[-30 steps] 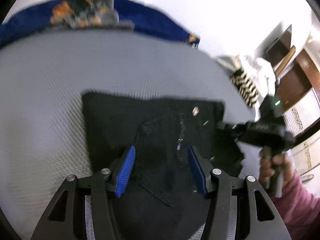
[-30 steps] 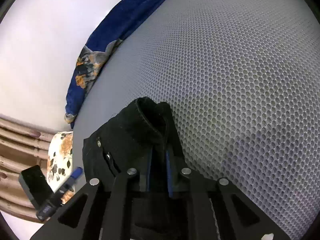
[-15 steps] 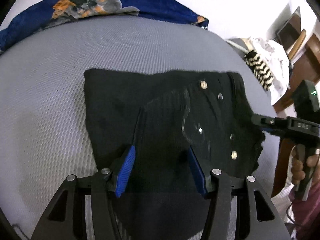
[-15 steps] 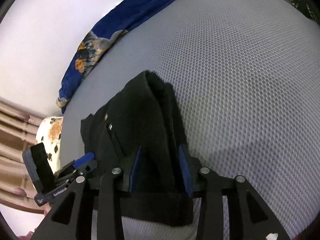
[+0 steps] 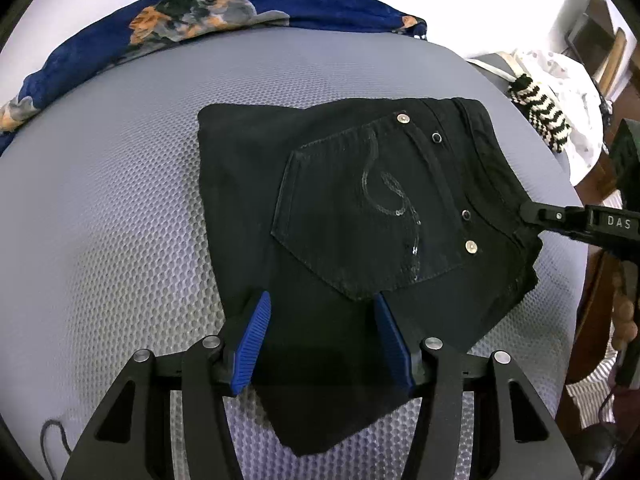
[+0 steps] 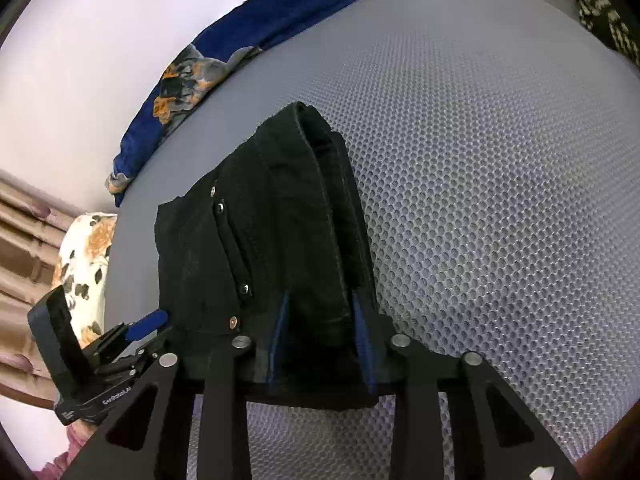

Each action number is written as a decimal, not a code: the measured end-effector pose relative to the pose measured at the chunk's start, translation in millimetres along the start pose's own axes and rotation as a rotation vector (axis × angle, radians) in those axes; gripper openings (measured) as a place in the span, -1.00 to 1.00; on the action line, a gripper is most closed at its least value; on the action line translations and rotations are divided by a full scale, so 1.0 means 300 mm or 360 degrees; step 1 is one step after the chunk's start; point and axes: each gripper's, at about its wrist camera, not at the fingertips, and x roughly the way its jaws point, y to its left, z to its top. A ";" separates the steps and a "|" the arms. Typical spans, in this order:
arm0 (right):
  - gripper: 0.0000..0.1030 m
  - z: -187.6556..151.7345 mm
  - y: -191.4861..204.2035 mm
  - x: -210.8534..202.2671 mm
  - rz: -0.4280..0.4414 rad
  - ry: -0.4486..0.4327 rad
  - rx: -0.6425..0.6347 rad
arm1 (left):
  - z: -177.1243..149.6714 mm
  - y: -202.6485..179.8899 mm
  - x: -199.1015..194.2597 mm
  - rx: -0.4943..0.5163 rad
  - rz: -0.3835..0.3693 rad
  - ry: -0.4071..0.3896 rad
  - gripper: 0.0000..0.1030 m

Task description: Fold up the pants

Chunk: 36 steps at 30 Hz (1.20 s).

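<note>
A bed (image 5: 120,200) with a grey honeycomb-mesh cover carries the things. Folded black pants (image 5: 360,208) lie flat near its middle, back pocket up, waistband toward the right edge. A blue blanket (image 5: 192,20) with orange and grey flowers lies bunched along the far edge. A thin dark cord (image 5: 54,440) curls near the front left corner.

Left tool (image 5: 322,336) stands half open; right tool (image 6: 320,344) is closing.

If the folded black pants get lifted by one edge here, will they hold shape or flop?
Likely flop: the black pants are soft cloth, layers bulging by the right gripper. Probably hefty for cloth: thick denim-like stack. Unlikely to slide: the mesh surface looks grippy.
</note>
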 end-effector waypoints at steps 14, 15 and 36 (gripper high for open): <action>-0.77 -0.050 0.031 -0.048 -0.0065 -0.0037 -0.0033 | -0.037 -0.018 -0.007 0.0036 0.0038 0.0020 0.07; -0.77 -0.054 0.033 -0.053 -0.0072 -0.0039 -0.0040 | -0.040 -0.015 -0.009 0.0033 0.0034 0.0022 0.08; -0.75 -0.079 -0.005 0.004 -0.0099 0.0055 -0.0017 | -0.059 -0.022 0.022 0.0080 0.0091 0.0042 0.10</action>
